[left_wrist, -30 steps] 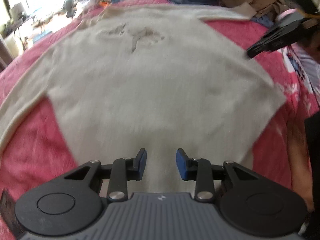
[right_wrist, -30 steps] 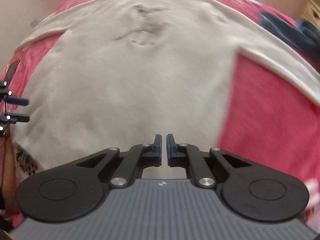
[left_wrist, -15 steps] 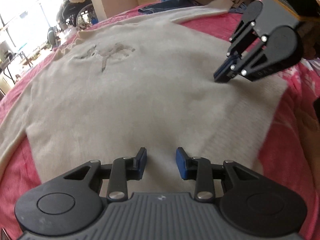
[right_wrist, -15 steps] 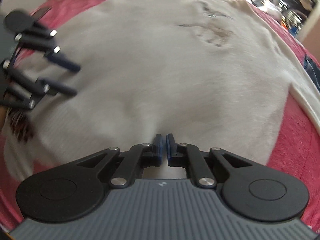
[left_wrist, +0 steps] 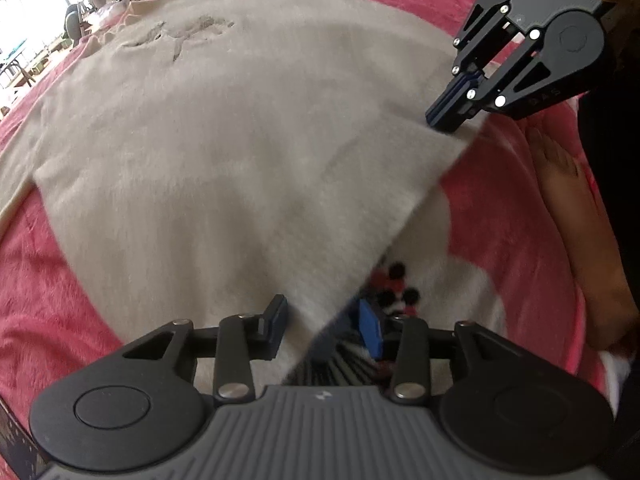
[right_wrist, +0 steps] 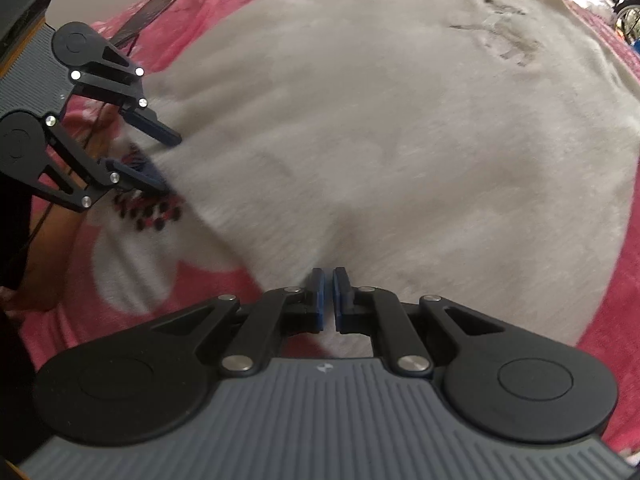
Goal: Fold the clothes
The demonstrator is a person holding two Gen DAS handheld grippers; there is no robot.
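Your left gripper (left_wrist: 322, 326) fingers sit spread around the cream sweater (left_wrist: 224, 132) hem at six o'clock, while your right gripper (right_wrist: 327, 300) fingers pinch its corner over the pink bedspread (left_wrist: 36, 320).

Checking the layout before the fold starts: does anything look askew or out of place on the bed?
Yes. The cream knit sweater lies flat on the pink fleece blanket, except its bottom hem corner, which is raised off the blanket between the open left gripper's fingers. The right gripper is closed near the other hem corner.

The sweater (left_wrist: 224, 152) hem is motion-blurred, and its sleeves run past the frame edges.
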